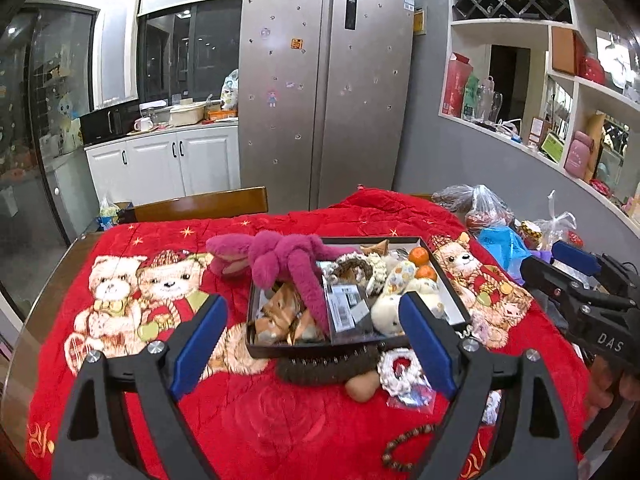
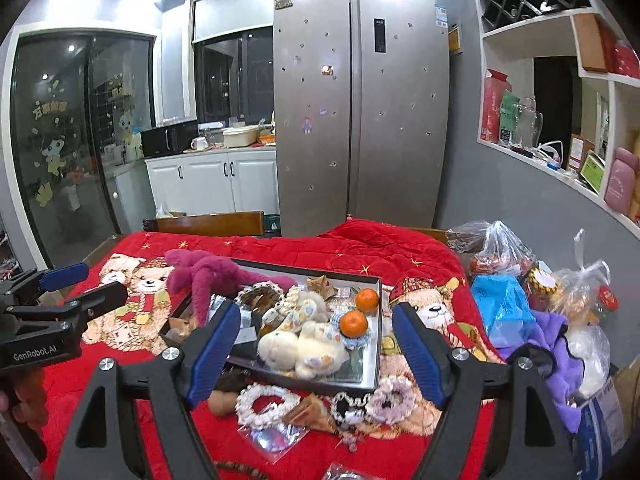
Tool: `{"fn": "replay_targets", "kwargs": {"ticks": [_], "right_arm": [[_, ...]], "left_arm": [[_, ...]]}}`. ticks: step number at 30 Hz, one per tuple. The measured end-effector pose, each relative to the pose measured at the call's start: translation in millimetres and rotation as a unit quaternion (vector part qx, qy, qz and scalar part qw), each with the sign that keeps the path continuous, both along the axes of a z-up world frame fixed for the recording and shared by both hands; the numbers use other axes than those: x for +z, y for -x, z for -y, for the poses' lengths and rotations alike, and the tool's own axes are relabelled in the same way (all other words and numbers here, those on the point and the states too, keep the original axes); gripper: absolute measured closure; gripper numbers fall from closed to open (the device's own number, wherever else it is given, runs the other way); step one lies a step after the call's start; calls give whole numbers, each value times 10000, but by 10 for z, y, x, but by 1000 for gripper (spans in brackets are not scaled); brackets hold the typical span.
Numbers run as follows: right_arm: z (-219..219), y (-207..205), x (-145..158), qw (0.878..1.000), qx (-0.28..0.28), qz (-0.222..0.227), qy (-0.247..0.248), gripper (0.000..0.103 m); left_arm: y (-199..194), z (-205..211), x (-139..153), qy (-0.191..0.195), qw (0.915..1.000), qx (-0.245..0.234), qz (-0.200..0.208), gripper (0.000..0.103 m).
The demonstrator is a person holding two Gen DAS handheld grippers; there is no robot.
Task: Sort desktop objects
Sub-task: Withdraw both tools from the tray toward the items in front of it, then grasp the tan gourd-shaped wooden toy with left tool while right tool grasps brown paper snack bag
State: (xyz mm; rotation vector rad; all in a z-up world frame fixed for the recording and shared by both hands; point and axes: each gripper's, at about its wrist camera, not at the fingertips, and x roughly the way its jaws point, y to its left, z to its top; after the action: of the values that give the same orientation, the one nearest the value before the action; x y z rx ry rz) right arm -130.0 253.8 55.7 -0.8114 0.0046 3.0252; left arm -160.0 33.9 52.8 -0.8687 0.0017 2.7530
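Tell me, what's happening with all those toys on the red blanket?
A person is tidying the table with two hand-held grippers. The left gripper and right gripper both hang open and empty above the black tray, which already holds a cream plush toy, two oranges and a purple plush. Scrunchies lie outside.

Cluttered surface under a red bear-print blanket

A red blanket point(image 1: 280, 420) printed with cartoon bears covers the surface point(image 1: 60, 280), whose bare brown edge shows at the left. On the blanket sits a shallow dark tray point(image 2: 372, 360), heaped with items — a magenta plush toy point(image 1: 280, 264) drapes over its far-left rim. Just in front of the tray lie a dark brush point(image 1: 324, 366), lacy scrunchies point(image 2: 266, 404) and a string of brown beads point(image 1: 404, 450). Plastic bags point(image 2: 500, 256) — one of them blue point(image 2: 502, 304) — and a purple cloth point(image 2: 554, 364) crowd the right side.
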Motion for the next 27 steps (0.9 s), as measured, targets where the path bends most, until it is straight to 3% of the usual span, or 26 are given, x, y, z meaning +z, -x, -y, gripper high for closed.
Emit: {"fn": "replay_targets", "kwargs": {"ticks": [9,18,27], "right_arm": [[-40,-280,-232,9999,-99,58,54,22],[-140,-149,-529,9991,-174,356,159,22],[-206,2,-747,9978,-193,569,264,22]], "left_arm": [[-272,-27,-352,-68,9998,-162,135,14],[40,-269,-779,-8,9984,-280,494,14],[166,-254,-1019,-52,9972,-257,694,14]]}}
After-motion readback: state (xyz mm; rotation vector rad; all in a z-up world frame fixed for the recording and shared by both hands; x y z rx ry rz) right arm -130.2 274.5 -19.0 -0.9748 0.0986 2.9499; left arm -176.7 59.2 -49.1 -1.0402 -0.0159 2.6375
